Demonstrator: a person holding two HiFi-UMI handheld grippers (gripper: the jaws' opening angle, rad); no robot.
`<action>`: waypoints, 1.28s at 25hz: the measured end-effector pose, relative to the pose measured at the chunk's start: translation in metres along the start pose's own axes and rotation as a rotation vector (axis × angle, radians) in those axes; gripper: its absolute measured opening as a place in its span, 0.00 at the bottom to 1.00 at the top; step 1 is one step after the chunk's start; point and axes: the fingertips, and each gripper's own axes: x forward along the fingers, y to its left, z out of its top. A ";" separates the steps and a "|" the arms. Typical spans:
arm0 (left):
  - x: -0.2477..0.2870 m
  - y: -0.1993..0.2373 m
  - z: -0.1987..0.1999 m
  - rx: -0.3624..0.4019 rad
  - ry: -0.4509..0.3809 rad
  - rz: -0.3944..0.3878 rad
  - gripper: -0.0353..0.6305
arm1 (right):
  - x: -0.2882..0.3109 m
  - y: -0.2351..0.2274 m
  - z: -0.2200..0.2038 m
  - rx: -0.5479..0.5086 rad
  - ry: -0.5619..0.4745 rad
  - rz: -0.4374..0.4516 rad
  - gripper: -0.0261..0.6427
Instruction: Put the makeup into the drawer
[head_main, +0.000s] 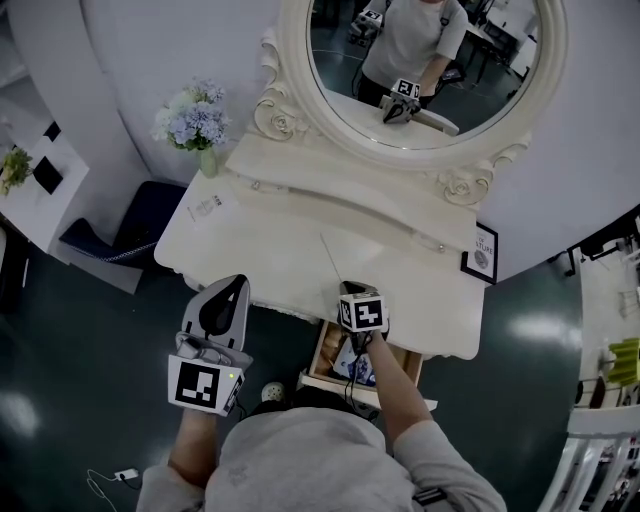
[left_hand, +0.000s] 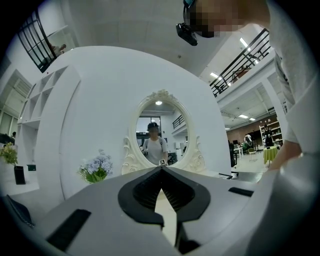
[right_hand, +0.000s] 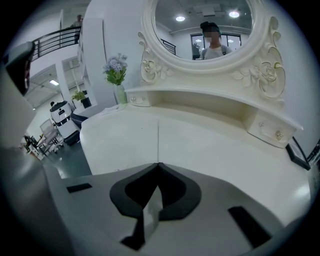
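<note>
While the right gripper (head_main: 347, 290) hangs closed and empty, the makeup (head_main: 352, 367) lies in the drawer (head_main: 322, 356) below it.

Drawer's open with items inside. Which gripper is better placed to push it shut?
Right, most likely. The right gripper hangs directly above the open drawer, angled down at the front edge of the table. The left gripper sits further left, clear of the drawer. Both have jaws closed, nothing between them.
</note>
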 end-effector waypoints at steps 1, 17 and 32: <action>0.000 0.000 0.001 0.001 -0.003 0.000 0.07 | -0.002 0.000 0.000 0.008 -0.010 0.002 0.07; -0.002 -0.014 -0.002 -0.002 -0.019 -0.053 0.07 | -0.062 0.024 0.020 0.057 -0.229 0.093 0.07; -0.005 -0.037 0.000 -0.005 -0.030 -0.139 0.07 | -0.141 0.041 0.002 0.048 -0.396 0.157 0.07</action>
